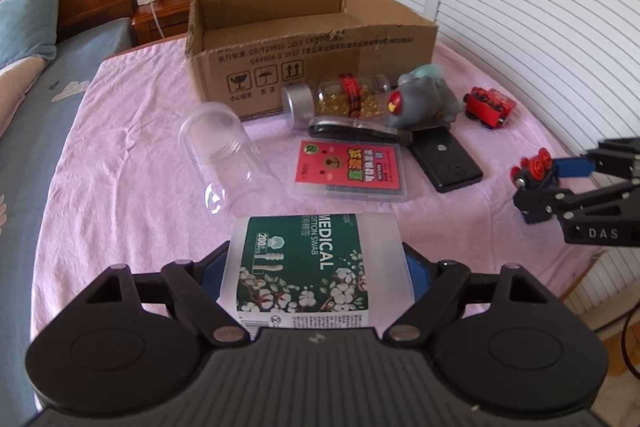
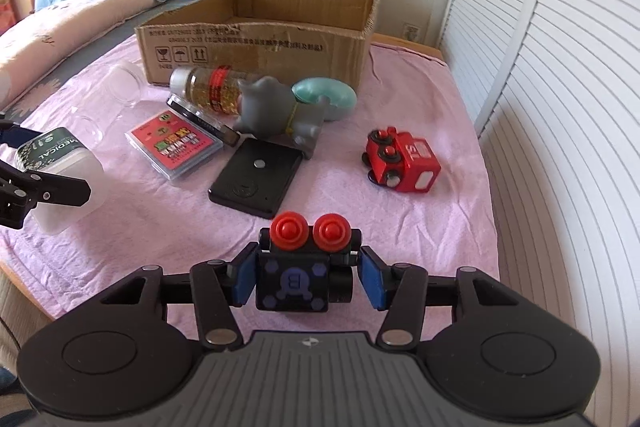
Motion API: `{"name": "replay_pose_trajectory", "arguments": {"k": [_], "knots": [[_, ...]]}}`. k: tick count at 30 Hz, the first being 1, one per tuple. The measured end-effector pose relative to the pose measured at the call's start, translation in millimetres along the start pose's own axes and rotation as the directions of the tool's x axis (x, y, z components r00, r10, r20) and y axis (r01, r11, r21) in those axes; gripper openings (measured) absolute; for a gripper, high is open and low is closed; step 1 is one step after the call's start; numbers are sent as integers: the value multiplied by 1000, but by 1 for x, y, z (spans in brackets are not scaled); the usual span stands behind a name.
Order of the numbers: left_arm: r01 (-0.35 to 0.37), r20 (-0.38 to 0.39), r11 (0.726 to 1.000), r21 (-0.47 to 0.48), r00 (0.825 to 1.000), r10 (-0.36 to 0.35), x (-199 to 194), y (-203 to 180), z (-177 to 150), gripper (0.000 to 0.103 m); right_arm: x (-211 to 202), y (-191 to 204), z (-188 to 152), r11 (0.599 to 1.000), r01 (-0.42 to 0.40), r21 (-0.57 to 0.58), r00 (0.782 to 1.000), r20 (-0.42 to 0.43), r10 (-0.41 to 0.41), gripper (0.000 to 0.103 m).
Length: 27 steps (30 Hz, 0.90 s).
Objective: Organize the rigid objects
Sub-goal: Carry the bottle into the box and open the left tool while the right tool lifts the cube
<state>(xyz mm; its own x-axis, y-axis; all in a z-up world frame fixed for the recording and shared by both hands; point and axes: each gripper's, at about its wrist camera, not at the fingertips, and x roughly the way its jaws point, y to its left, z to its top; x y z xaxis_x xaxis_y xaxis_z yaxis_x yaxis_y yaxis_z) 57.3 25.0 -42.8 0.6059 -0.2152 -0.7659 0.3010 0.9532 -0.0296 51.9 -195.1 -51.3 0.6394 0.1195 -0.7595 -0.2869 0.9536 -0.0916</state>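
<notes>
Left hand-held gripper (image 1: pixel 316 267) clamps the cotton swab box (image 1: pixel 308 267); right hand-held gripper (image 2: pixel 306 279) at 3 o'clock grips a black toy train car (image 2: pixel 298 279).

The near end of the cotton swab tub (image 1: pixel 316 267) is hidden behind the left gripper's (image 1: pixel 316 279) black body, and in the right wrist view the same tub is partly covered by that gripper's finger at the left edge. The black toy block (image 2: pixel 294 283) hides part of its own far side, so whether the right blue pad (image 2: pixel 374 281) truly presses on it is hard to tell; a small gap seems to show there. The small print on the cardboard box (image 1: pixel 320 67) is too blurred to read, and the inside floor of the box is hidden by its front wall.
</notes>
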Motion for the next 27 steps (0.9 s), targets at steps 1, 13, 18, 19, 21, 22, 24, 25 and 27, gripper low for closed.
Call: {"name": "replay_pose_trajectory", "arguments": {"k": [1, 13, 18, 19, 21, 22, 24, 25, 27], "knots": [[4, 1, 1000, 11, 1000, -4, -3, -1, 2, 83, -2, 0, 3, 1000, -8, -10, 1000, 1, 8, 58], [38, 67, 995, 93, 997, -44, -24, -1, 67, 83, -17, -10, 49, 995, -78, -54, 996, 50, 81, 56], [26, 106, 993, 116, 994, -38, -16, 5, 110, 83, -19, -18, 75, 992, -117, -38, 990, 76, 119, 56], [27, 113, 993, 119, 993, -40, -13, 7, 120, 83, -19, -19, 82, 992, -122, -38, 989, 84, 125, 56], [15, 123, 993, 120, 992, -30, -4, 11, 139, 83, -19, -21, 93, 990, -131, -41, 986, 95, 135, 56], [6, 126, 992, 127, 992, -22, 1, 14, 148, 83, -18, -22, 100, 990, -134, -46, 985, 101, 138, 56], [-23, 128, 992, 127, 992, 7, 16, 19, 165, 83, -16, -24, 113, 989, -134, -58, 984, 112, 139, 56], [-29, 123, 992, 126, 992, 14, 24, 22, 174, 83, -14, -25, 119, 989, -134, -66, 984, 113, 141, 56], [-47, 119, 992, 116, 992, 33, 40, 28, 188, 83, -10, -27, 131, 989, -126, -72, 983, 123, 135, 56]]}}
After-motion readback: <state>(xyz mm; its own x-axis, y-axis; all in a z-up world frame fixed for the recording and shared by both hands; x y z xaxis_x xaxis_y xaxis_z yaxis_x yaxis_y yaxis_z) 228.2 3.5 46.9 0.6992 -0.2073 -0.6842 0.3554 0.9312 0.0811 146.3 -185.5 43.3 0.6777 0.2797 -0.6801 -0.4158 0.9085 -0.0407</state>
